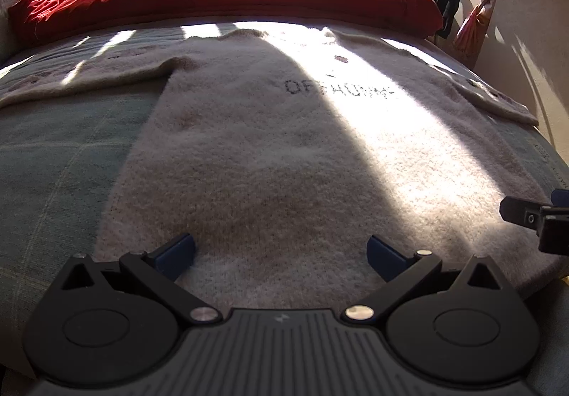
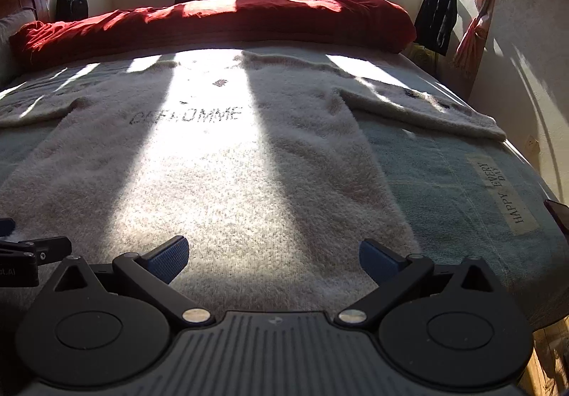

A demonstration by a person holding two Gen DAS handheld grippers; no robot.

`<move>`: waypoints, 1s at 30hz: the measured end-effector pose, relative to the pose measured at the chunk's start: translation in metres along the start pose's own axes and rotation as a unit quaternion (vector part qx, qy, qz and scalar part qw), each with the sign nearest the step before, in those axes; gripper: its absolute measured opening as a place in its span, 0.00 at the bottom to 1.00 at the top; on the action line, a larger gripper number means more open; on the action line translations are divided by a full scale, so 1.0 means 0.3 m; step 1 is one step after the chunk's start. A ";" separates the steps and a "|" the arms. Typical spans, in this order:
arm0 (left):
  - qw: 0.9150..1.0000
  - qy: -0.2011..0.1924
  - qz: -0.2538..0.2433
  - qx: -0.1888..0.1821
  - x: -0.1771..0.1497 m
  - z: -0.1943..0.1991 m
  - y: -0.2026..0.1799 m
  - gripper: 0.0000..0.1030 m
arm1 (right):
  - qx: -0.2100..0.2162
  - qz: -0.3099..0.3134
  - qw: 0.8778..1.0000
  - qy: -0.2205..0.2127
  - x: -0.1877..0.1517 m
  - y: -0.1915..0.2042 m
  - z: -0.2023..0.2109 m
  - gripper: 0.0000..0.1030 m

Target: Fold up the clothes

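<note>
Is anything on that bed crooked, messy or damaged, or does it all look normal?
Nothing stands out. The cream sweater lies flat on the bed, sleeves spread to both sides, with no tear or stain that I can see. The left gripper and right gripper are both open near its hem.

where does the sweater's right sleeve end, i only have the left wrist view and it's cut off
Observer: The right sleeve lies flat, its cuff near the bed's right edge.
Operator: anything beside the hem on that side
Observer: Bare blue bedspread with a printed label reading HAPPY EVERY DAY.
Operator: is the right gripper on the hem yet
Observer: The right gripper is open over the sweater near the hem's right corner, holding nothing.
</note>
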State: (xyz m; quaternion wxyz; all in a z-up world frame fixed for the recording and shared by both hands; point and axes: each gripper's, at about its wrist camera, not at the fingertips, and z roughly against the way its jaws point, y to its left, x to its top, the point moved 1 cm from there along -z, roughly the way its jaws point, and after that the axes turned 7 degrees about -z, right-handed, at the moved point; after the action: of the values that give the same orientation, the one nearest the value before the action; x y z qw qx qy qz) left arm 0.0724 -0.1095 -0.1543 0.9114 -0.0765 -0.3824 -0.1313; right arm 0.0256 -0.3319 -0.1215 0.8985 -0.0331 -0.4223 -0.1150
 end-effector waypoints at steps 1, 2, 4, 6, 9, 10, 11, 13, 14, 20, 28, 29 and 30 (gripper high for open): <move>1.000 -0.004 0.006 -0.006 0.000 0.008 0.008 0.99 | -0.003 0.000 1.000 -0.010 0.018 0.004 0.011 1.00; 1.000 -0.009 0.014 -0.011 0.000 0.018 0.018 0.99 | -0.002 0.002 1.000 -0.016 0.035 0.009 0.014 1.00; 0.999 -0.016 0.031 -0.013 0.003 0.036 0.038 0.99 | 0.000 0.005 1.000 -0.022 0.065 0.024 0.009 1.00; 0.999 -0.018 0.040 -0.011 0.010 0.048 0.053 0.99 | 0.008 0.008 1.000 -0.023 0.083 0.034 0.001 1.00; 0.999 -0.012 0.051 -0.008 0.042 0.060 0.067 0.99 | 0.023 0.015 1.000 -0.016 0.111 0.043 -0.021 1.00; 0.999 -0.007 0.050 -0.007 0.056 0.061 0.067 0.99 | 0.027 0.018 0.999 -0.012 0.121 0.044 -0.030 1.00; 0.999 -0.003 0.047 -0.005 0.069 0.061 0.065 0.99 | 0.032 0.021 0.999 -0.009 0.131 0.044 -0.039 1.00; 0.999 0.006 0.032 0.004 0.099 0.059 0.055 0.99 | 0.043 0.025 0.999 -0.006 0.161 0.034 -0.058 1.00; 1.000 0.010 0.026 0.008 0.114 0.058 0.051 0.99 | 0.046 0.025 0.999 -0.005 0.174 0.029 -0.066 1.00; 0.999 0.028 0.008 0.026 0.187 0.043 0.035 0.99 | 0.071 0.011 0.997 0.007 0.285 -0.016 -0.172 1.00; 0.997 0.040 0.033 0.053 0.212 -0.015 0.008 0.99 | 0.097 0.059 0.992 0.057 0.346 0.029 -0.391 1.00; 0.997 0.042 0.036 0.054 0.207 -0.024 0.003 0.99 | 0.105 0.068 0.990 0.072 0.339 0.035 -0.414 1.00; 0.997 0.045 0.039 0.055 0.202 -0.032 -0.001 0.99 | 0.107 0.070 0.988 0.086 0.331 0.034 -0.429 1.00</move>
State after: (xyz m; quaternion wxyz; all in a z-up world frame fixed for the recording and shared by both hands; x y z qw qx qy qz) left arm 0.1196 -0.1232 -0.1175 0.9348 -0.0355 -0.3446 -0.0780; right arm 0.1861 -0.3599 -0.1274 0.9357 0.0440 -0.3500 -0.0082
